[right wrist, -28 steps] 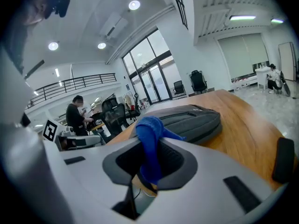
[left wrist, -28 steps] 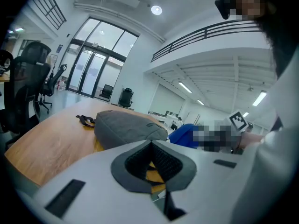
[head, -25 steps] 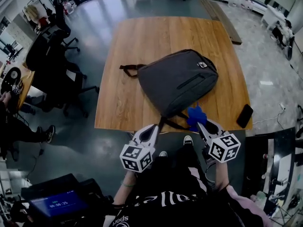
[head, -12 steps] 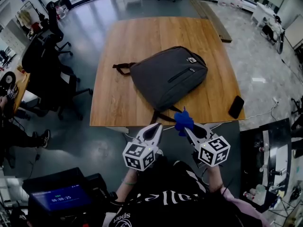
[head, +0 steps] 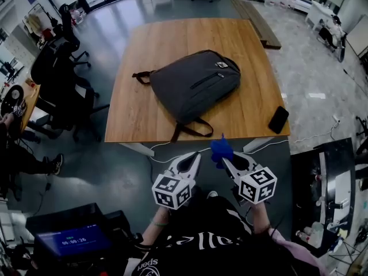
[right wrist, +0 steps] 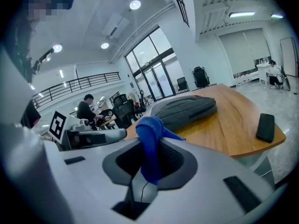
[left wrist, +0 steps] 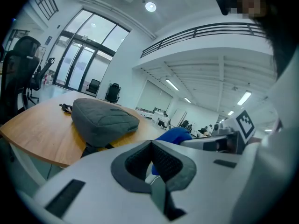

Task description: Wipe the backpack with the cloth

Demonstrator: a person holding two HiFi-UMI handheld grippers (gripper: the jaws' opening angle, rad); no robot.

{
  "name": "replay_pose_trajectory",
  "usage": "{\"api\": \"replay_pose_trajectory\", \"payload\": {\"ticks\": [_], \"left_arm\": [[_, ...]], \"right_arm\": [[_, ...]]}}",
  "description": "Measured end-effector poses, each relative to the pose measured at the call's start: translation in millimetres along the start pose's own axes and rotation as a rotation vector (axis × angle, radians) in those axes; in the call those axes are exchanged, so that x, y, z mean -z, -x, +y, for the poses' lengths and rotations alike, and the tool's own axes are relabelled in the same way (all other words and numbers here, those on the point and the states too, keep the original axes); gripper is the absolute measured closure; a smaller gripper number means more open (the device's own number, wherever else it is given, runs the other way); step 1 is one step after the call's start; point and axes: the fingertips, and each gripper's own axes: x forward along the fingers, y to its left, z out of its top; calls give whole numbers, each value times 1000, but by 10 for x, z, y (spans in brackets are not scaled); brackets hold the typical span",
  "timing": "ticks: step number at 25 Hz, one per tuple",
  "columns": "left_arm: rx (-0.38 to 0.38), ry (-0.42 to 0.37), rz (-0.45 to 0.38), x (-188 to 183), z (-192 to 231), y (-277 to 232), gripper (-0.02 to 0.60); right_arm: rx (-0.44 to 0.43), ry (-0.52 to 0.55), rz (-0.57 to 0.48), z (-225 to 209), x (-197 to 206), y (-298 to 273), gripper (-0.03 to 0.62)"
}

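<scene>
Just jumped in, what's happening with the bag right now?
A person holds two grippers short of the wooden table. The right gripper is shut on a crumpled blue cloth; the left gripper is shut and empty. The dark grey fabric backpack lies flat on the table, the cloth not touching it.

Left gripper (head: 195,156) closed, empty; right gripper (head: 224,160) clamped on cloth (head: 220,149).

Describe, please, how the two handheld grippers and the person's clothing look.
The left gripper and right gripper are pale grey tapering shells with dark pads; each carries a white cube with black square markers. The person wears a black top with white lettering.
</scene>
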Motion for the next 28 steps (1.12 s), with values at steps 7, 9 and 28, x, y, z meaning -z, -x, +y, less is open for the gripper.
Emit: {"api": "replay_pose_trajectory", "payload": {"ticks": [7,9,28], "left_arm": [[-30,-9,-7,264,-490,56,584],[-40,-11,-6,334,-571,80,584],[-41,-24,-14,408,-573,148,584]], "right_arm": [[-16,18,21,-110,266,472,528],[-23,25,28,-126,334,555,528],[-25,20,44,-57,502,592,527]]}}
